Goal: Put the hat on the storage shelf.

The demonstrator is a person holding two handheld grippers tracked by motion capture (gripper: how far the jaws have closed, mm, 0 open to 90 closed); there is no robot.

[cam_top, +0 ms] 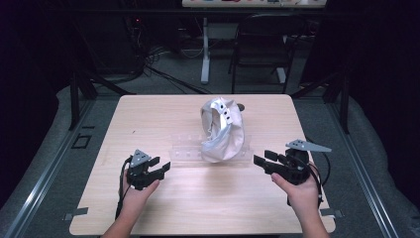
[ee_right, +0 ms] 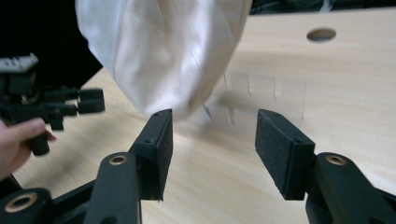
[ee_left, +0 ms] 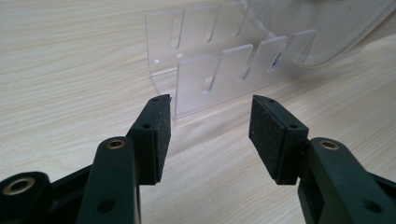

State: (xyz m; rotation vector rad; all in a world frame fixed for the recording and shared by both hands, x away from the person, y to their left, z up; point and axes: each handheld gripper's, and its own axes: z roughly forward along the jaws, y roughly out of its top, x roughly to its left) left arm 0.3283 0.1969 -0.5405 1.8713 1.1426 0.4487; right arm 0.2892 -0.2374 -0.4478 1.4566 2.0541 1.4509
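A white cap (cam_top: 222,130) stands propped in a clear slotted rack (cam_top: 188,151) near the middle of the wooden table (cam_top: 148,119). My left gripper (cam_top: 164,165) rests on the table left of the rack, jaws open and empty, pointing at the rack's near end (ee_left: 210,74). My right gripper (cam_top: 258,158) hovers low at the right of the rack, open and empty, facing the cap (ee_right: 163,56). In the right gripper view the rack (ee_right: 261,98) is blurred behind the cap, and the left gripper (ee_right: 91,100) is visible beyond it.
A round hole (ee_right: 321,33) is cut in the tabletop behind the cap. A dark chair (cam_top: 262,44) and a white desk leg (cam_top: 205,49) stand beyond the table's far edge. Bare wood lies between the two hands at the front.
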